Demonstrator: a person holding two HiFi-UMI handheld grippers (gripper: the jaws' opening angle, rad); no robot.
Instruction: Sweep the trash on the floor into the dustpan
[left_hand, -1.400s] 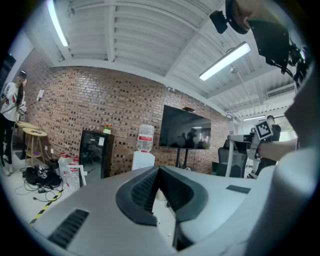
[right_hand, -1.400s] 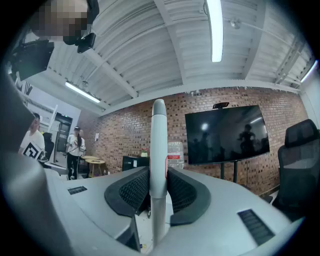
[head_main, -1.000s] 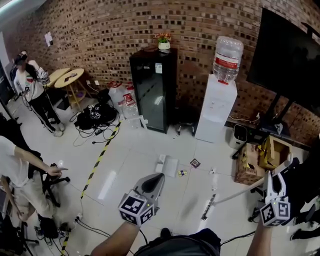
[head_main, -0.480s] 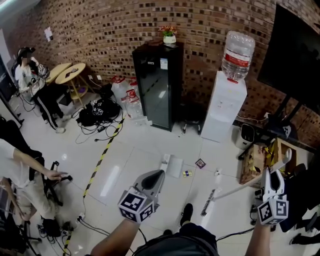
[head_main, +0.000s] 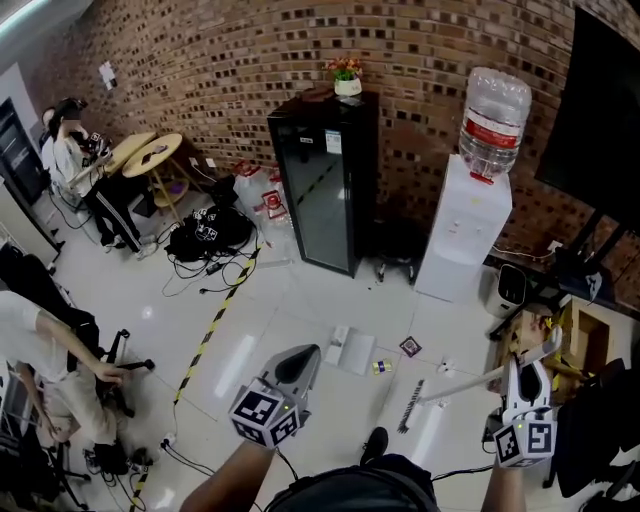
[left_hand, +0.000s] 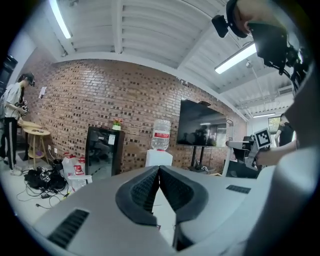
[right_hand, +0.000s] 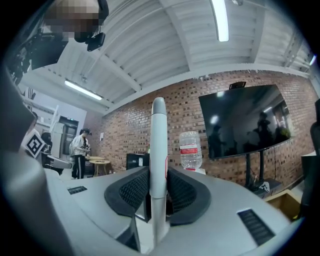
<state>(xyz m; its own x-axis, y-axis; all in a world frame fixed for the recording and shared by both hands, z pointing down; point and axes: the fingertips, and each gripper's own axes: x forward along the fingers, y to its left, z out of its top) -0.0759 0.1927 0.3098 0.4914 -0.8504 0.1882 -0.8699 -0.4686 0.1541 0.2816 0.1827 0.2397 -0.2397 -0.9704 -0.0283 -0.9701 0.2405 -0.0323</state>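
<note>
Gripping smooth white broom pole (right_hand: 158, 145): R gripper (head_main: 522, 366), jaws clamped; L gripper (head_main: 303, 358) jaws closed, empty; flat trash scraps (head_main: 410, 347) on glossy tiles (head_main: 300, 300).

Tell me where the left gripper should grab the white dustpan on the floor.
Take the dustpan by its narrow end piece, coming down from above: it lies flat on the floor, and the wide pan looks too broad for the jaws. The left gripper is shut and must open first.

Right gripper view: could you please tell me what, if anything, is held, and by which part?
The right gripper holds the broom by its white handle, near the free end.
</note>
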